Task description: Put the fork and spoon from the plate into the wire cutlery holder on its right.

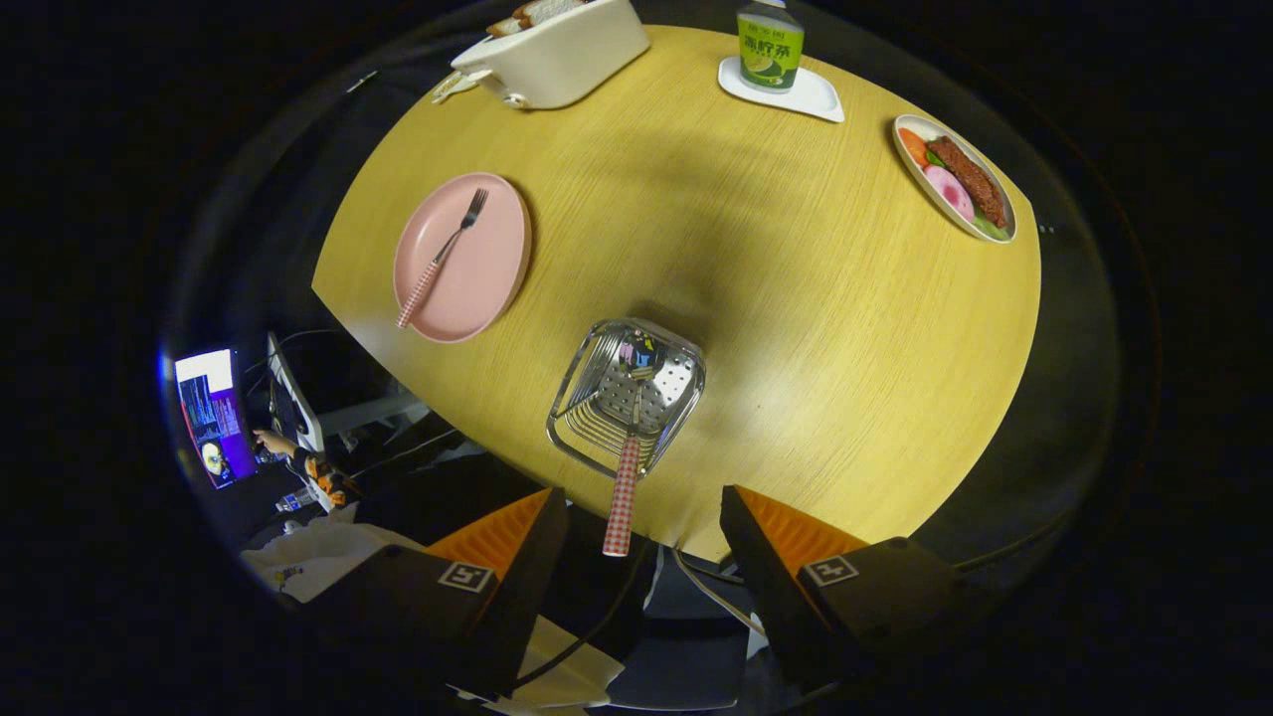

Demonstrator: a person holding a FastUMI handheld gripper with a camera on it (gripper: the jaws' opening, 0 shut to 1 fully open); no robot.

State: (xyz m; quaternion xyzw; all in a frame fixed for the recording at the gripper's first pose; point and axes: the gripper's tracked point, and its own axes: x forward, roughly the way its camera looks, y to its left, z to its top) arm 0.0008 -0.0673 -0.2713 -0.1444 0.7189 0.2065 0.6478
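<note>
From above I look down on the round wooden table. My gripper is released: its two fingers stand well apart and grasp nothing.

The wire cutlery holder sits just ahead of the fingers, at 12 o'clock from them, near the table's close edge. The spoon stands in it, bowl end down inside the wire basket. Its checked handle leans out over the holder's near rim and ends between my fingers, touching neither.

The pink plate lies at about 10 o'clock from the holder, well apart from it. The fork rests on the plate, tines pointing toward 1 o'clock, its checked handle reaching the plate's near rim at 7 o'clock.

Farther items, referenced from the holder:
- White container with bread in it, at 11 o'clock, on the far edge.
- Green bottle on a white coaster, at 1 o'clock.
- Oval dish of food, at 2 o'clock.

Off the table, at 8 o'clock, a lit screen stands with a person's hand beside it.
</note>
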